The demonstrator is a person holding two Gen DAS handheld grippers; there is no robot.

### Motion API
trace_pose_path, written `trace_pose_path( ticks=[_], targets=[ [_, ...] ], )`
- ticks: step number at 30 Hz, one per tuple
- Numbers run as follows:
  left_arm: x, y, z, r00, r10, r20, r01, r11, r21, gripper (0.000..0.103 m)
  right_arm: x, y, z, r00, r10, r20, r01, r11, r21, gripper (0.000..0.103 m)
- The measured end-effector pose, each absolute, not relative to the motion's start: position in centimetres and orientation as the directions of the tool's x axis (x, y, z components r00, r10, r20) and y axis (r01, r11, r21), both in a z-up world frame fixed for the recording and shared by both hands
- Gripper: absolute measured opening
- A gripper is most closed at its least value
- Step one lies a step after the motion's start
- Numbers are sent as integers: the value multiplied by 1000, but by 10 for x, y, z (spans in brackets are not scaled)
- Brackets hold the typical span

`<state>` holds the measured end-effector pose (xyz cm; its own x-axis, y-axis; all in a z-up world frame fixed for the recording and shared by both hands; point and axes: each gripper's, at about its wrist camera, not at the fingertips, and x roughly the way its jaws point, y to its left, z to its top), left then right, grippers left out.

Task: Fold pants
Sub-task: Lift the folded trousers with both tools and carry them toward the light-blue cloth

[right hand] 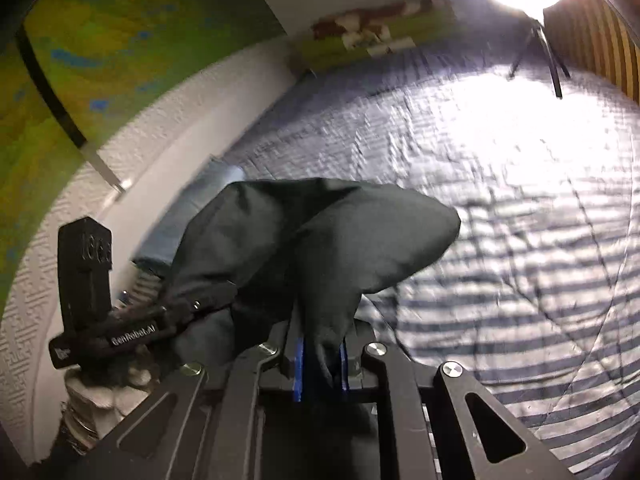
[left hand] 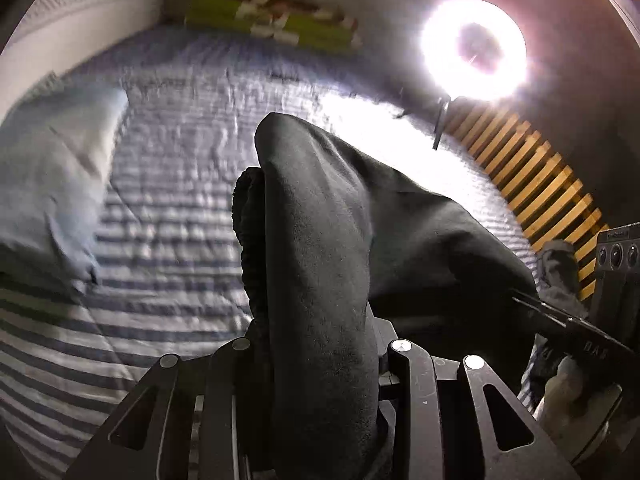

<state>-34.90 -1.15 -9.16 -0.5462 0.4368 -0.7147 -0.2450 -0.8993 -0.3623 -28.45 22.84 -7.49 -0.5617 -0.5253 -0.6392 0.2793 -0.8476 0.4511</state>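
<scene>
While both hand-held grippers [left hand: 320, 360] [right hand: 320, 364] pinch the black pants [left hand: 360, 220], striped bedspread [left hand: 180, 208] stretches ahead.

Black pants [left hand: 328, 240] hide the left gripper's [left hand: 320, 344] fingertips; the bedspread [left hand: 168, 184] is blurred.

pants [left hand: 320, 240]: black | bedspread [left hand: 180, 168]: blue-white striped | pillow [left hand: 52, 168]: pale blue | slats [left hand: 532, 176]: yellow

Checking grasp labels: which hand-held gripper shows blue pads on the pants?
The right hand-held gripper: blue pads pinch the black pants. On the left hand-held gripper, cloth covers the pads.
</scene>
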Motion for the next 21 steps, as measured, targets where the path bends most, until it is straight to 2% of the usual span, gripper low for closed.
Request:
trace_pose_path(
  ticks=[12, 21],
  targets=[
    [-285, -94, 62, -795, 343, -501, -217, -931, -294, 33, -255, 148, 79, -668, -570, -479, 494, -821, 287, 10],
    [-296, -195, 138, -860, 185, -475, -104, -976, -193, 33, -284, 40, 128, -636, -661, -398, 603, -748, 279, 10]
  ],
)
